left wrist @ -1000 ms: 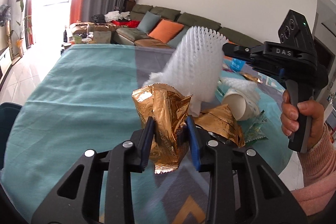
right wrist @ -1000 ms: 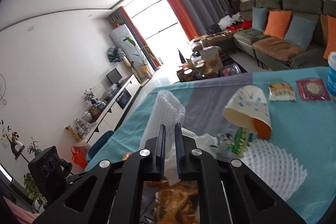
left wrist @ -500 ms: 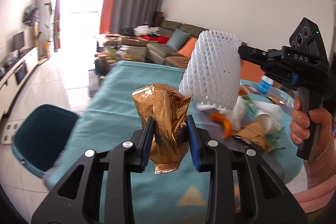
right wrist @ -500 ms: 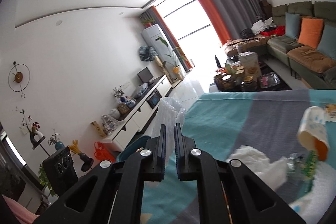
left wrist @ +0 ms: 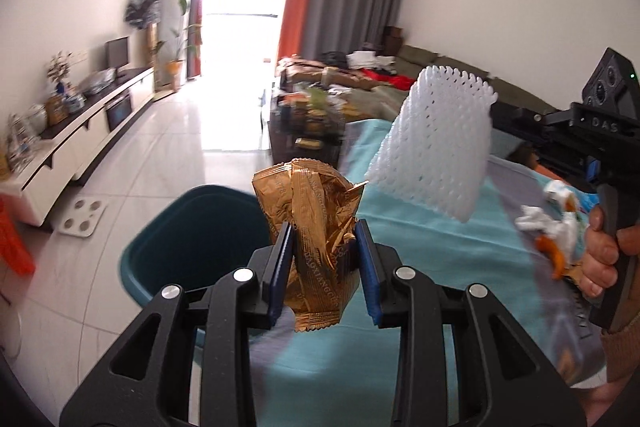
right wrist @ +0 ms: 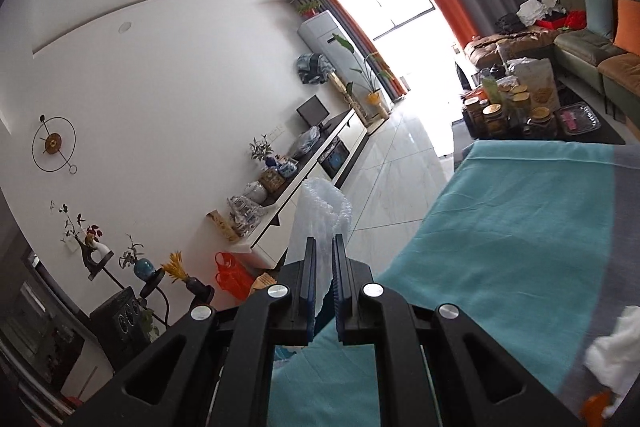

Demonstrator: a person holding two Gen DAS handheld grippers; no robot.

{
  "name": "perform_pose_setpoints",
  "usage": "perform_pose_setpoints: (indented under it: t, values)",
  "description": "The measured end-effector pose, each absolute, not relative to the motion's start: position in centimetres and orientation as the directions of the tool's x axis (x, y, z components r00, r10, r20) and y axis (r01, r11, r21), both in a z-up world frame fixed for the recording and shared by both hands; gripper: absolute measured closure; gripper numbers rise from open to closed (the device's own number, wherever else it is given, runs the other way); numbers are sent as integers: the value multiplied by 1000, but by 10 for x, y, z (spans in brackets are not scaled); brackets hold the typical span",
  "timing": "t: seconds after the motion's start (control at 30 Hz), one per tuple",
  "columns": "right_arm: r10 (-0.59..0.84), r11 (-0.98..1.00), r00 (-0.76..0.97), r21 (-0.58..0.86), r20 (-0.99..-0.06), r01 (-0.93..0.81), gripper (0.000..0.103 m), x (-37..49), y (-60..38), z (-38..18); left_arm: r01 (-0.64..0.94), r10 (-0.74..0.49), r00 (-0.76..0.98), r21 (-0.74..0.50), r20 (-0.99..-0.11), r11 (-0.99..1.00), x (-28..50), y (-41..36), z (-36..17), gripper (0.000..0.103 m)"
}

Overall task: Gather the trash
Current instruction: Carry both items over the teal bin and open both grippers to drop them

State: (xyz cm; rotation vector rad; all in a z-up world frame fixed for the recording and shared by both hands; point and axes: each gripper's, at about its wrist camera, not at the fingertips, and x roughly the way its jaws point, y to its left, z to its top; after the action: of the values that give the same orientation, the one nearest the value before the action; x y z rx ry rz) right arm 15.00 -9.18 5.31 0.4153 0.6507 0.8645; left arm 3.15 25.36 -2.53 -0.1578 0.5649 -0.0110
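Since the earlier frames both claws have swung away from the litter on the counter toward its edge, and the teal trash bin (left wrist: pixel 192 251), a second ago only a sliver at the frame's side, now sits on the tiled floor just beyond the left claw (left wrist: pixel 324 259). That claw is clamped on a crumpled gold foil wrapper (left wrist: pixel 316 227), its blue pads pressing the creased middle from both sides; the wrapper stands roughly upright, long axis vertical, its wrinkled top fanned out above the pads and a flat sealed end hanging below them, in front of the bin's near rim at the counter's edge. The right claw (right wrist: pixel 323 287) is nearly closed, pinching a white foam fruit net (left wrist: pixel 436 143), a soft mesh sleeve with a scalloped top edge. In the left wrist view the net stands tilted in the air above the teal tablecloth (right wrist: pixel 520 227), long axis near vertical and leaning right, held from its right side. The right hand (left wrist: pixel 604 251) grips that tool's black handle upright, fingers wrapped round it, a pink cuff at the wrist. Behind it on the counter lie crumpled white tissue (left wrist: pixel 540 223) and orange peel (left wrist: pixel 554 255).
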Motion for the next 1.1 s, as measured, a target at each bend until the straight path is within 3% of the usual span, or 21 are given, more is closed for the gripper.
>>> perform_pose_setpoints:
  t: [0.33, 0.87, 1.1]
  values:
    - [792, 610, 415, 570, -448, -550, 97, 180, -19, 26, -130, 0, 795, -171, -607, 977, 47, 322, -60, 71]
    - [713, 679, 323, 496, -623, -542, 95, 198, 58, -15, -211, -4, 726, -228, -688, 951, 86, 351, -104, 68]
    - [684, 689, 263, 482, -681, -542, 84, 199, 74, -26, -247, 20, 718, -227, -695, 942, 95, 354, -115, 48]
